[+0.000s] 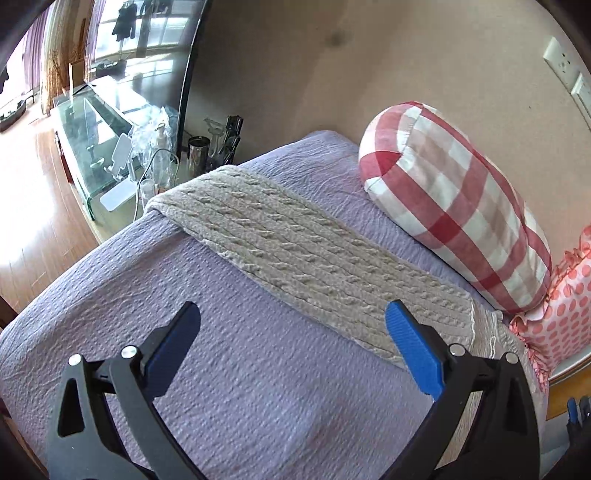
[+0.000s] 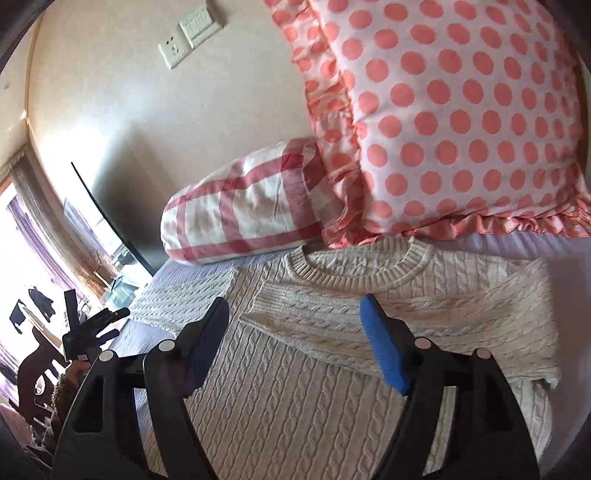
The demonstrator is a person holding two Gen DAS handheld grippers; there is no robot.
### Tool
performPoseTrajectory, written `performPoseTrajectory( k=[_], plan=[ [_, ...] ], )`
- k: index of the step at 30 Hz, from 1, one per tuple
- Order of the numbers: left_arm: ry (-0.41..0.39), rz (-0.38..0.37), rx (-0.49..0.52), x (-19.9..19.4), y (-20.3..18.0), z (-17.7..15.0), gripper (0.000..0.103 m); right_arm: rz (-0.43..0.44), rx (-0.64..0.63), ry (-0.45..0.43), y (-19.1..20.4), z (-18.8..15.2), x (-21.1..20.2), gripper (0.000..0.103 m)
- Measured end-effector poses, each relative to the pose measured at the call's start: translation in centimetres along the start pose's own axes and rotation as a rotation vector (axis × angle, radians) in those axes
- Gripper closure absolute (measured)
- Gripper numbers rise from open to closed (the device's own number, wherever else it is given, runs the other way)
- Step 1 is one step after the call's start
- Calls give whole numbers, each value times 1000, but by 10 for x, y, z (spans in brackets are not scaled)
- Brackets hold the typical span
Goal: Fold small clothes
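A cream cable-knit sweater (image 2: 295, 398) lies flat on the lilac bedspread (image 1: 258, 387), its round collar (image 2: 360, 273) toward the pillows. One sleeve is folded across the chest (image 2: 388, 325). The other sleeve (image 1: 295, 254) stretches out straight over the bed toward the left edge. My left gripper (image 1: 291, 325) is open and empty, hovering over the bedspread beside that stretched sleeve. My right gripper (image 2: 295, 314) is open and empty, hovering over the sweater's body just below the folded sleeve.
A red-checked bolster pillow (image 1: 454, 206) and a pink polka-dot pillow (image 2: 461, 122) lie against the wall behind the sweater. A glass stand (image 1: 92, 133) with bottles, a cup and a TV stands beyond the bed's left edge. Wall sockets (image 2: 192, 33) are above.
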State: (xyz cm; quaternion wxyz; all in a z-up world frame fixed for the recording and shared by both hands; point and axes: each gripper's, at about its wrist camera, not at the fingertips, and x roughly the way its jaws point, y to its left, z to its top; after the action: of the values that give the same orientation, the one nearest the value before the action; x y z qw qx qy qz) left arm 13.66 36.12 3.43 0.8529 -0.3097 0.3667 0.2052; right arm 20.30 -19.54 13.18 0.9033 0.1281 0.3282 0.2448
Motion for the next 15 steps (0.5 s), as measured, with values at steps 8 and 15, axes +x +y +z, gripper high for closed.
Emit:
performPoseTrajectory(
  k=[8, 15],
  plan=[
    [28, -56, -190, 23, 40, 29, 18, -78, 89, 20, -42, -32, -21, 27],
    [27, -154, -400, 31, 86, 55, 52, -93, 41, 16, -39, -46, -24, 26]
  ],
)
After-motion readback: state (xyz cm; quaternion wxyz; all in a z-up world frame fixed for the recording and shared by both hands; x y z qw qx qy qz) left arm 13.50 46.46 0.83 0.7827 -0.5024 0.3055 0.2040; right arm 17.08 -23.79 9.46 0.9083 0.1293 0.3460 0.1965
